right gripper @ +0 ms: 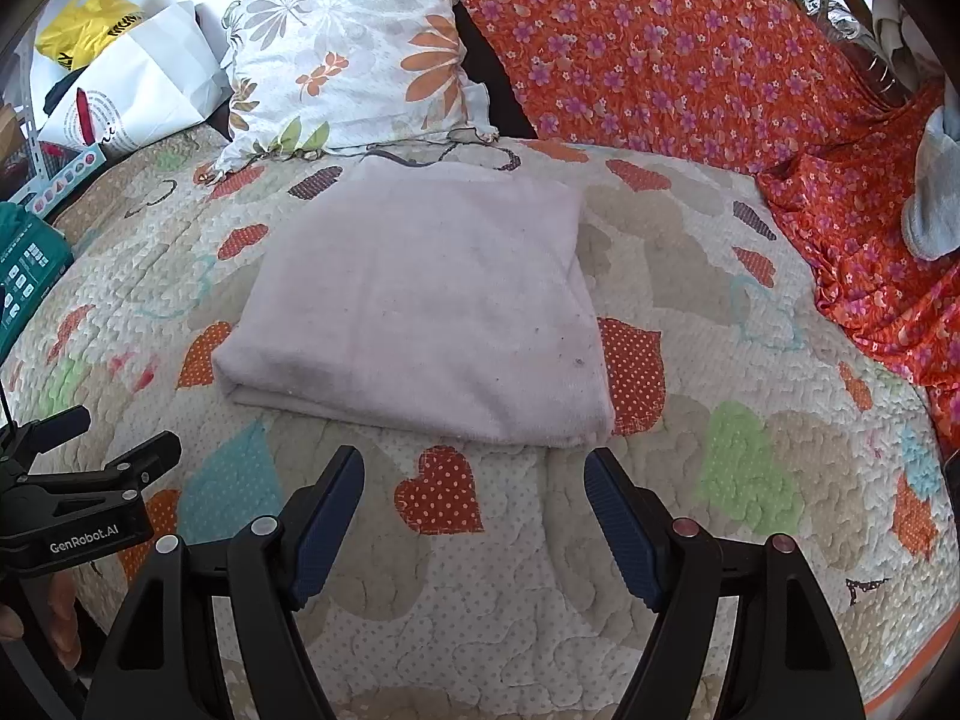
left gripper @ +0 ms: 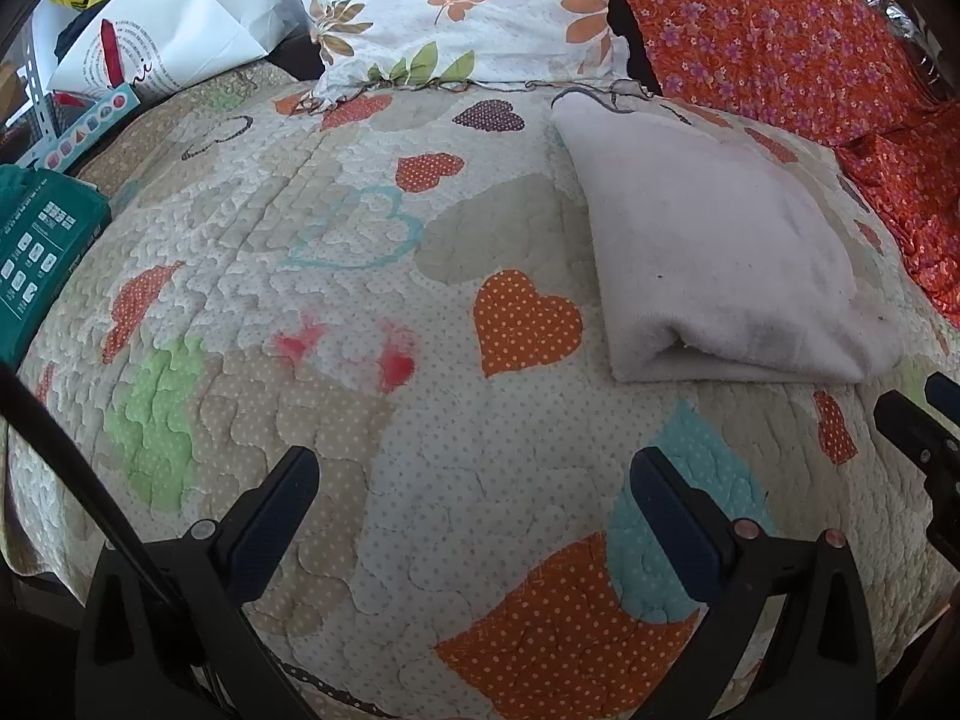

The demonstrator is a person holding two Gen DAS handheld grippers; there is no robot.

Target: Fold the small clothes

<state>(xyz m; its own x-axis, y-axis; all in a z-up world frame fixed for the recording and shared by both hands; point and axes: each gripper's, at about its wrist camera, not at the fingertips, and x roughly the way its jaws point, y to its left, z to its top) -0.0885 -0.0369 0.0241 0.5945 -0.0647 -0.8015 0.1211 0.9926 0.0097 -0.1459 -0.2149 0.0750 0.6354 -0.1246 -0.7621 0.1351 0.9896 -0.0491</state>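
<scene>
A pale pink cloth (right gripper: 420, 300) lies folded into a thick rectangle on the heart-patterned quilt (right gripper: 690, 570). In the left wrist view the folded cloth (left gripper: 720, 252) sits at the right, its folded edge toward me. My right gripper (right gripper: 474, 474) is open just short of the cloth's near edge, nothing between its fingers. My left gripper (left gripper: 474, 474) is open over bare quilt (left gripper: 360, 300), left of the cloth. The right gripper (left gripper: 924, 414) shows at the right edge of the left wrist view. The left gripper (right gripper: 114, 438) shows at the left edge of the right wrist view.
A floral pillow (right gripper: 354, 54) leans at the back. An orange flowered sheet (right gripper: 690, 60) covers the back right. White and yellow bags (right gripper: 132, 78) and a green box (left gripper: 42, 240) stand at the left. A grey garment (right gripper: 936, 192) lies far right.
</scene>
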